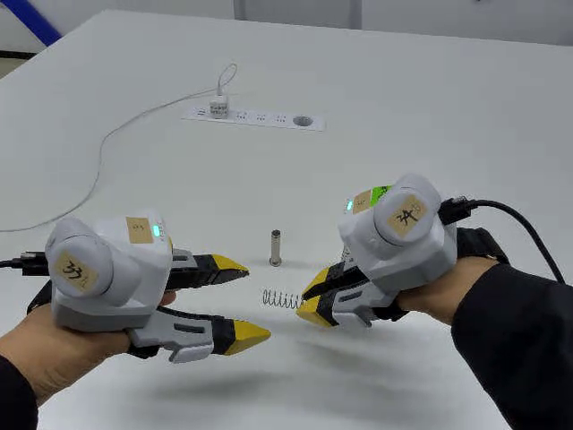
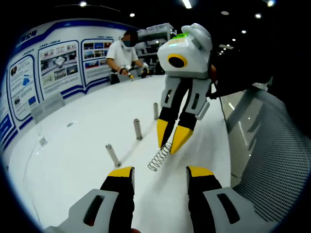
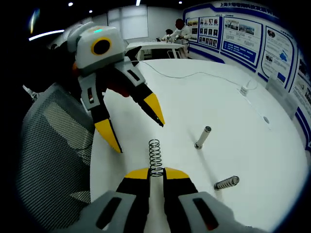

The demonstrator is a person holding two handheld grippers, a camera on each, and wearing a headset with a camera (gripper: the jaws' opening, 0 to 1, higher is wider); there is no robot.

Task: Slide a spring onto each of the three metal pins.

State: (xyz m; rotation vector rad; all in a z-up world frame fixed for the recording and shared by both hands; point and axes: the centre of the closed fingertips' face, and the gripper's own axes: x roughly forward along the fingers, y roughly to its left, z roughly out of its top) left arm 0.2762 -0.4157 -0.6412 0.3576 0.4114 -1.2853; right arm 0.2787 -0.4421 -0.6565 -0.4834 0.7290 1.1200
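My right gripper (image 1: 304, 307) (image 3: 150, 173) is shut on one end of a steel spring (image 1: 281, 298) (image 3: 155, 154), which sticks out level just above the white table. A bare metal pin (image 1: 275, 248) (image 3: 202, 137) stands upright a little beyond the spring. In the right gripper view a second pin (image 3: 227, 183) carries a spring. The left gripper view has the bare pin (image 2: 112, 154), the spring-covered pin (image 2: 138, 129) and a third pin (image 2: 155, 110) in a row. My left gripper (image 1: 258, 300) (image 2: 160, 171) is open and holds nothing, its tips facing the spring's free end (image 2: 153, 166).
A white power strip (image 1: 253, 116) with a plugged charger and a trailing cable (image 1: 103, 143) lies at the far side of the table (image 1: 430, 116). A mesh chair back (image 2: 265, 145) is beside the table. A person (image 2: 124, 56) works at another bench in the background.
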